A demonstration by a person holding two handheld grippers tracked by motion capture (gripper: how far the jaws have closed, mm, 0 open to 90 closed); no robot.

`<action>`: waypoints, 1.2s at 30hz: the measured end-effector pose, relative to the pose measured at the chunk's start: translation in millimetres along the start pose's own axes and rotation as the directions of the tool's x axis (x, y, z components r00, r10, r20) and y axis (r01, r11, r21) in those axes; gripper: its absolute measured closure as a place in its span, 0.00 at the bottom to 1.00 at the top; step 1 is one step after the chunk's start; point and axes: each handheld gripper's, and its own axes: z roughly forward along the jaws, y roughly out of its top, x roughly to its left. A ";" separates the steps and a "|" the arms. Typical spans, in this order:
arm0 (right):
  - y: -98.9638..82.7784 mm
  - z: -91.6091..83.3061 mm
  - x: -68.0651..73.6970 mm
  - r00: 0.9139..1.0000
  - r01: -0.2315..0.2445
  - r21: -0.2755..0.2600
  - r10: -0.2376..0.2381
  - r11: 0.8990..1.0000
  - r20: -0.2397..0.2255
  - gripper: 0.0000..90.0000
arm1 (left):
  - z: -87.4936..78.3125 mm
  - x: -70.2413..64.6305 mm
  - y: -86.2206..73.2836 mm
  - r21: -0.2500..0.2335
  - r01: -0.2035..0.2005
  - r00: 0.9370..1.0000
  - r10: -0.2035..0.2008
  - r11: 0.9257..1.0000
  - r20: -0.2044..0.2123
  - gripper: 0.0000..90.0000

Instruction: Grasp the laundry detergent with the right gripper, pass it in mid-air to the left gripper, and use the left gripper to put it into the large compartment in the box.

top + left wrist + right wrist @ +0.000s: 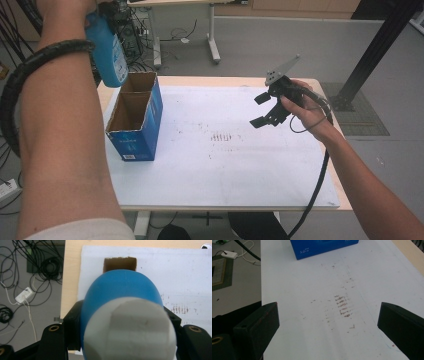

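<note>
Left forearm [60,150] fills near edge, raised above box. Blue bottle [107,50] pinched in left gripper [120,340] fingers, bottom hanging just over rear compartment of open blue box [135,120]. Judgement: centre bottle over that compartment, keep upright, lower straight, clear divider, release late. Right gripper [267,107] well right of box, fingers wide, nothing between. White-covered bench [225,175] stained right of box.

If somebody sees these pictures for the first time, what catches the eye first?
First, the blue bottle with a white cap, clamped in the left gripper above the far compartment of the open blue box at the table's left. Then the right gripper, jaws wide open and holding nothing, over the stained white mat.
</note>
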 end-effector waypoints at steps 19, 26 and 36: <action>-0.5 0.1 1.8 1.000 0.002 0.007 -0.002 1.000 0.001 0.04 | 48.6 4.3 -12.0 0.029 -0.001 1.000 0.001 1.000 0.007 0.42; 1.1 3.5 2.2 1.000 0.008 0.011 -0.008 1.000 0.001 0.04 | 70.4 5.1 -18.2 0.047 -0.003 1.000 0.002 0.999 0.015 0.42; 2.2 6.9 3.9 1.000 0.013 0.023 -0.013 1.000 -0.001 0.04 | 91.8 8.2 -28.2 0.056 -0.003 1.000 0.001 0.998 0.026 0.42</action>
